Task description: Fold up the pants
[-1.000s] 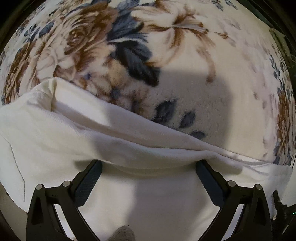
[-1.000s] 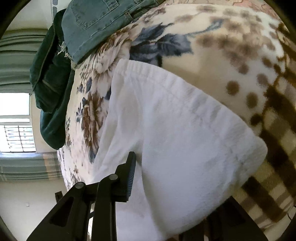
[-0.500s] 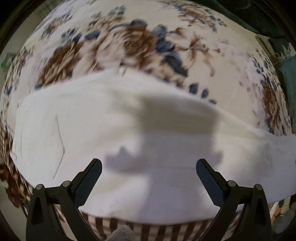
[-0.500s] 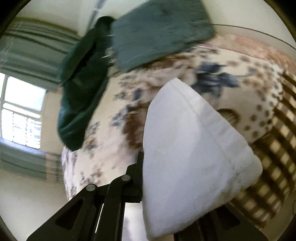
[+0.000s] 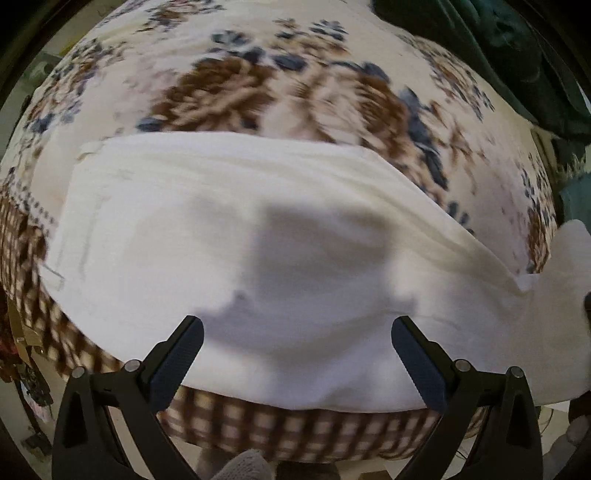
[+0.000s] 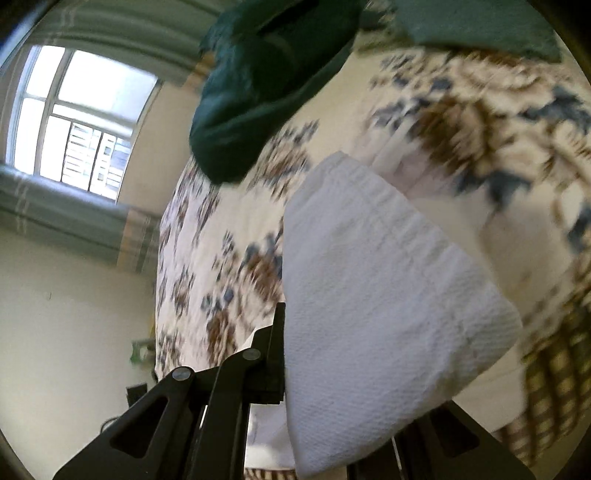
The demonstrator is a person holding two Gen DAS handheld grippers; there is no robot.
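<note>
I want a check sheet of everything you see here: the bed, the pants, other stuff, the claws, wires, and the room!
Surface: floral blanket with a brown checked border.
Job's things: white pants spread on the blanket; one end lifted.
Clutter: dark green garment and folded denim at the far side.
Grippers: left claw open above the pants, holding nothing; right claw shut on the pants' lifted end.
Cables: nothing seen.
Surroundings: window, striped curtains, pale wall.
</note>
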